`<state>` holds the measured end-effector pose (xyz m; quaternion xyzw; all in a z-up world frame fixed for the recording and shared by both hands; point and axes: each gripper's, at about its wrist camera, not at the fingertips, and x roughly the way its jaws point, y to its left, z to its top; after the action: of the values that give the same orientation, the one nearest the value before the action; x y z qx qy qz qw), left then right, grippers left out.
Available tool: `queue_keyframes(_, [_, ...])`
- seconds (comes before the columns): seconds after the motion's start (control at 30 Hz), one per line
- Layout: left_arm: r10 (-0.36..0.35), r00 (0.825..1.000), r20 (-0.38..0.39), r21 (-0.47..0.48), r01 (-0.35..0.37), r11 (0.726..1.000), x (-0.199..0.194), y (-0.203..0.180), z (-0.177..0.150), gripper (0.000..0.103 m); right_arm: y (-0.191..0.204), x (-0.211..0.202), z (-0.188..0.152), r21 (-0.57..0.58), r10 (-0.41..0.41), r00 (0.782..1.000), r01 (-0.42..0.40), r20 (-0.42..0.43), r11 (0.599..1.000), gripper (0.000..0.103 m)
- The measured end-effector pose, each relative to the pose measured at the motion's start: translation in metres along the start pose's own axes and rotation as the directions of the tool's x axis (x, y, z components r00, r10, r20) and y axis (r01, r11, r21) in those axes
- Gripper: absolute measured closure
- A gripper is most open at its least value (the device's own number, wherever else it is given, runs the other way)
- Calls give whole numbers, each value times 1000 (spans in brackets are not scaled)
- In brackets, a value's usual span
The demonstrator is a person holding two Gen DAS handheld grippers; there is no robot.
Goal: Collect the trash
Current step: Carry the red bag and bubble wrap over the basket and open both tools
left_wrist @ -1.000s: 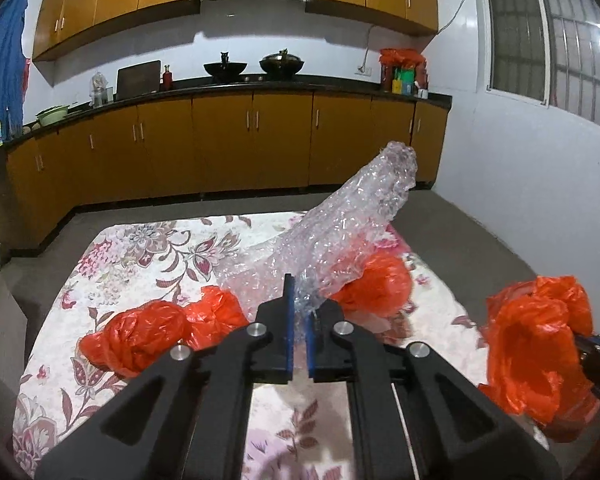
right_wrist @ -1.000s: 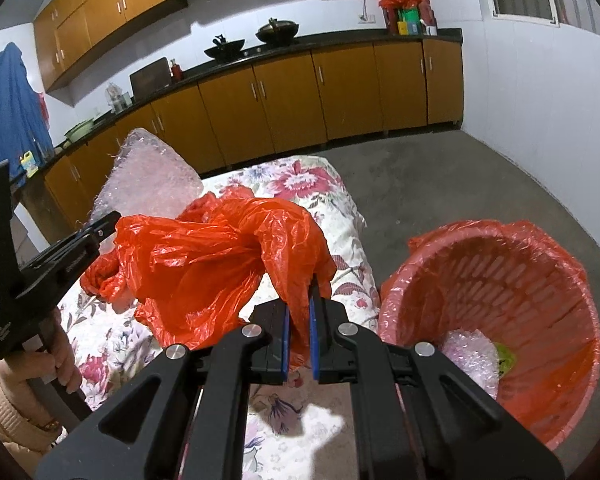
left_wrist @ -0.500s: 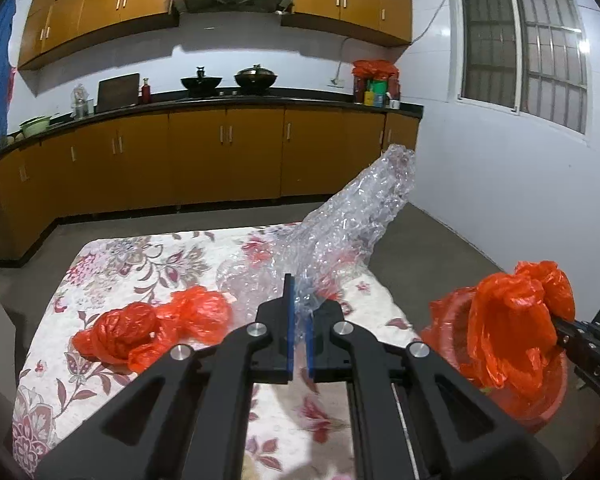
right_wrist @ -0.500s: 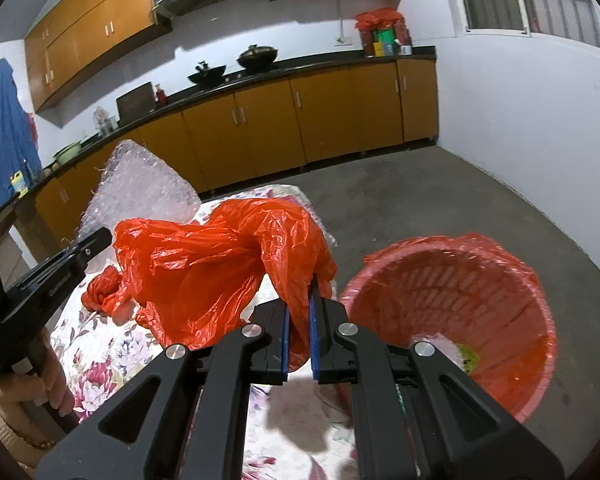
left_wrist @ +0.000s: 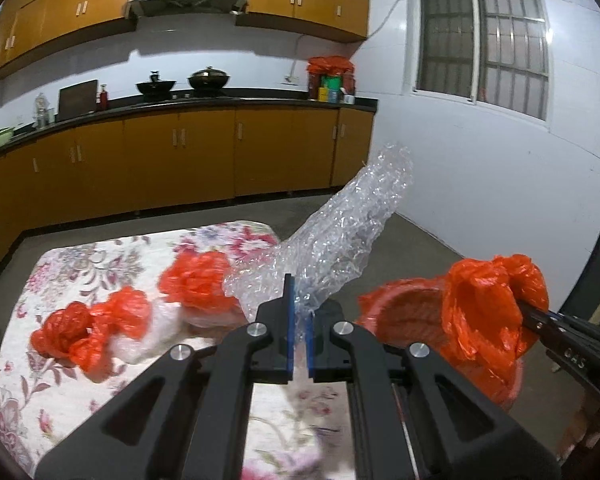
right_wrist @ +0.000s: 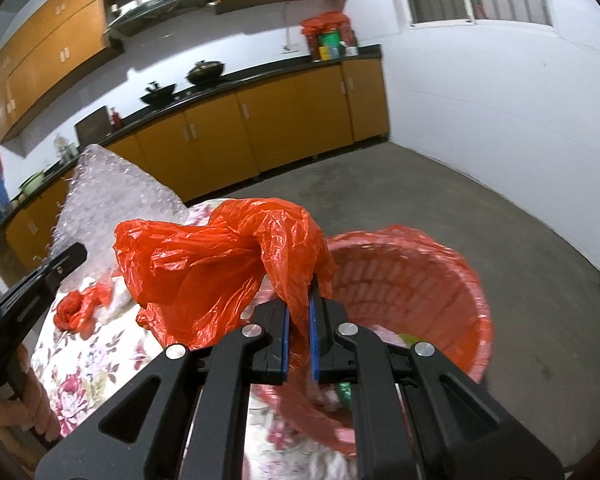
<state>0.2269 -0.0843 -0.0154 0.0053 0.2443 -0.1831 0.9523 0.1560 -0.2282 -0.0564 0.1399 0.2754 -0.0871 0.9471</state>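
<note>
Left gripper (left_wrist: 299,312): clamped on a corner of bubble wrap (left_wrist: 348,236), so the sheet is carried upright off the table, leaning toward the bin.
Right gripper (right_wrist: 298,320): pinched shut on a fold of an orange plastic bag (right_wrist: 220,268), which is held over the near rim of the bin, ready to be dropped in.
Bin (right_wrist: 452,280): a red basket with a red liner, stood on the floor just beside the table; some scraps appear to lie inside, though blurred.
Table (left_wrist: 80,256): covered in a floral cloth; two more orange bags (left_wrist: 88,324) are left on it, waiting for collection.
Background: kitchen cabinets (left_wrist: 204,152) along the far wall.
</note>
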Motion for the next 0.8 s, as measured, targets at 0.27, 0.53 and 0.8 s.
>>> queue_keyframes(0.27, [-73,997,-32,18,73,997,14,-35,-6,97,-42,1,0,81,-88,996,88,-9,993,95])
queue_keyframes(0.53, [-141,988,-60,27,143,989,23,-63,-14,97,-66,5,-1,120,-150,988,153,-31,981,95])
queue_keyframes(0.8, [-201,976,-85,30,204,978,29,-87,-19,97,-80,7,-2,141,-191,980,196,-48,970,95])
